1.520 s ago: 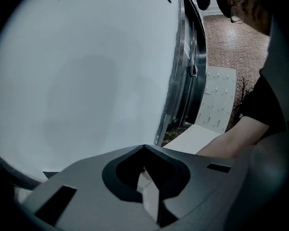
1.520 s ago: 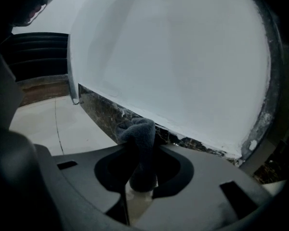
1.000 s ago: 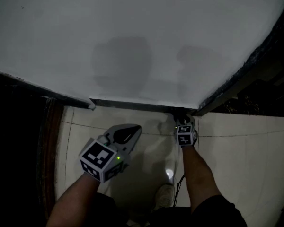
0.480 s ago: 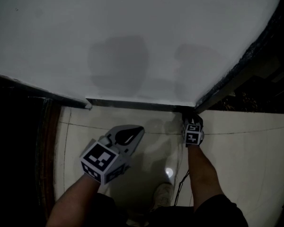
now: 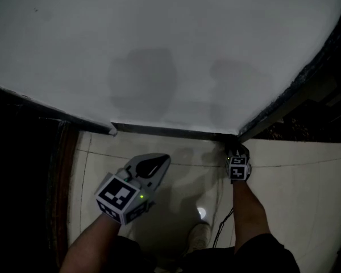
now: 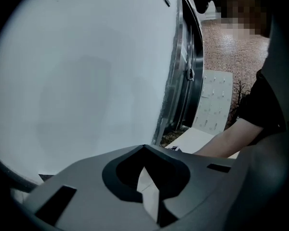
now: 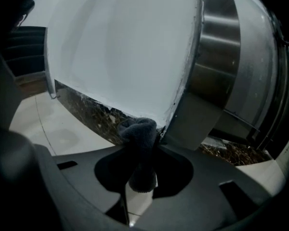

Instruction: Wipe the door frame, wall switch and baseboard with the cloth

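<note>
A dark grey cloth is bunched in my right gripper, which is shut on it. The cloth presses against the dark speckled baseboard right where it meets the metal door frame. In the head view the right gripper sits low at that corner of the baseboard, under the white wall. My left gripper hovers over the floor tiles to the left, shut and holding nothing; its jaws point toward the wall. No wall switch is in view.
Pale floor tiles run from the wall toward me. A shoe and a thin cable lie between my arms. A dark opening with a wooden edge lies at the left, and the door frame runs up the right.
My right gripper has slid the cloth rightward along the baseboard into the corner by the door frame. The left gripper has barely moved.
</note>
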